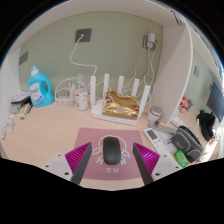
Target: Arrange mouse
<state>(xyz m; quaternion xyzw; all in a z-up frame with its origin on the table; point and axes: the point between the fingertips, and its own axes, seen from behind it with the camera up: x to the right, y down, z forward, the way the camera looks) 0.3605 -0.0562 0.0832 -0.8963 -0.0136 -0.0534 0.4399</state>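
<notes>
A black mouse lies on a pink mouse mat on the wooden desk. My gripper is open. Its two fingers with magenta pads stand either side of the mouse, with a small gap at each side. The mouse rests on the mat between the fingertips, its long axis pointing away from me.
Beyond the mat a white router with several antennas holds a gold packet. A blue detergent bottle stands at the left. Small boxes and black items crowd the right. Cables hang on the wall behind.
</notes>
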